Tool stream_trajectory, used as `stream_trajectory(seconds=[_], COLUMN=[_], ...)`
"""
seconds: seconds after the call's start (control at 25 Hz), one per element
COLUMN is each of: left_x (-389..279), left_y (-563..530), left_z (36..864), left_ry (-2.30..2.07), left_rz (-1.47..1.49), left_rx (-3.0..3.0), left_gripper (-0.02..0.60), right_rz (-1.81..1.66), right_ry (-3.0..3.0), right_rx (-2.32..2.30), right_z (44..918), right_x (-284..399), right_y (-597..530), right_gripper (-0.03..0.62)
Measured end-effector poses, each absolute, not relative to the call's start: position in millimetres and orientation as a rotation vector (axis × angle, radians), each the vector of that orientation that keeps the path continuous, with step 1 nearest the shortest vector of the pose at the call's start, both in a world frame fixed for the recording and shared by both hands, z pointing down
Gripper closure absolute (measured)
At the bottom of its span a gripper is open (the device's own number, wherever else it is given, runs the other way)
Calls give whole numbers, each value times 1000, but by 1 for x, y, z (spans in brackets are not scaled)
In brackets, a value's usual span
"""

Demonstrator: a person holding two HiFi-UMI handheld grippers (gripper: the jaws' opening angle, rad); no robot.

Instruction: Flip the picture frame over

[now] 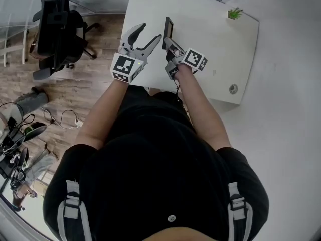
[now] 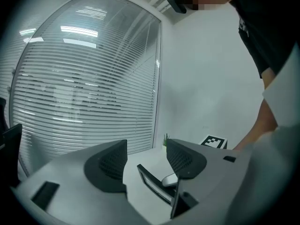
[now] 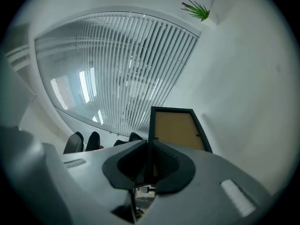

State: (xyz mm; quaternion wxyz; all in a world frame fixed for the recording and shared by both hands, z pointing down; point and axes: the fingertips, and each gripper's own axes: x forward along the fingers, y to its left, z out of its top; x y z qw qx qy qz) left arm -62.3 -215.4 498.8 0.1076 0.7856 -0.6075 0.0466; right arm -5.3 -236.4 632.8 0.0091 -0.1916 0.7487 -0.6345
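Rolling the black-rimmed, brown-backed rectangular picture frame [image 3: 177, 128], pinched on edge above the white worktop [image 1: 220, 54] by fingers of the right gripper [image 3: 148, 165], wants slow wrist work, with the spread fingers of the left gripper [image 2: 146, 159] ready to catch it.

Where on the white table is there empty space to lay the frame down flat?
Biggest bare patch: the table between the picture frame, the small plant and the round cap. A smaller one lies beyond the frame, up to the far edge. Crowded: the near left part, where the right gripper grips the frame beside the left gripper.
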Motion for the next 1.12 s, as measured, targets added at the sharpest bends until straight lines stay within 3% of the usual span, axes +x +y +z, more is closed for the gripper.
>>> stream_trajectory(seconds=[0.92,1.12], left_x=[-51,-46], left_y=[-225,-227], left_z=[526,521], left_ry=[-1715,-1708], left_rz=[188,184], left_rx=[2313,2328], left_gripper=[318,318], right_rz=[-2042,-2012], right_ry=[2043,2134], right_rx=[-458,-542], right_z=[661,663], right_x=[10,23], right_y=[-246,-250], right_gripper=[543,494])
